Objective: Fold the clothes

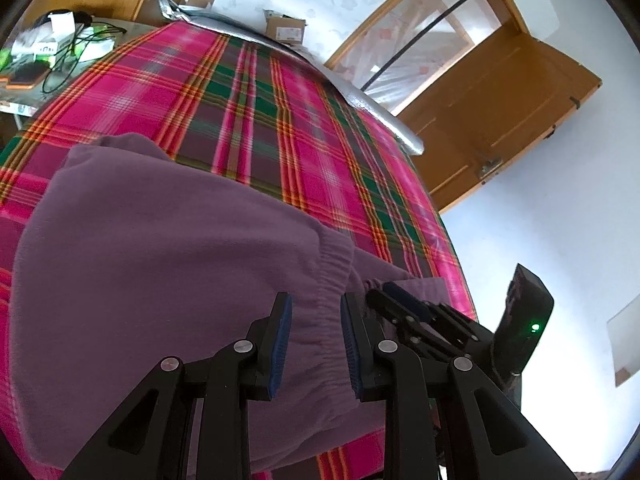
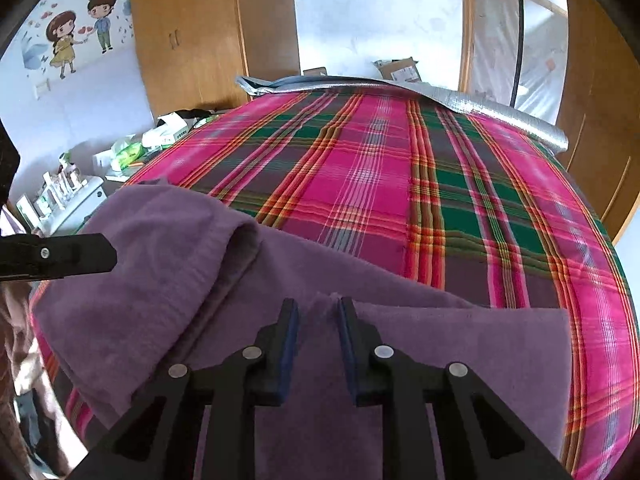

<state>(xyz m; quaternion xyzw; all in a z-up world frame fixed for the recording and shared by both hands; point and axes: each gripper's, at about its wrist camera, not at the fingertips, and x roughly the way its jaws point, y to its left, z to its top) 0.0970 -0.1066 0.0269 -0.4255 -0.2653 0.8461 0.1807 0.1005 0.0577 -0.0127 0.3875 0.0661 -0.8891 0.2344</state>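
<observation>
I see one purple garment (image 1: 160, 260) on the plaid bed (image 1: 280, 120) (elastic waistband nearest), my left gripper (image 1: 316, 332) and right gripper (image 2: 318, 336) each clenched on its fabric.

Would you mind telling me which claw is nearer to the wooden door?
Right. The right claw rests on the purple garment on the side toward the wooden door; the left claw sits beside it, farther from the door.

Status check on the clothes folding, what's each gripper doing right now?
Left gripper over purple garment's elastic hem, grip unclear. Right gripper over the fleece, grip unclear. Garment on plaid bedspread. Nothing in the way.
</observation>
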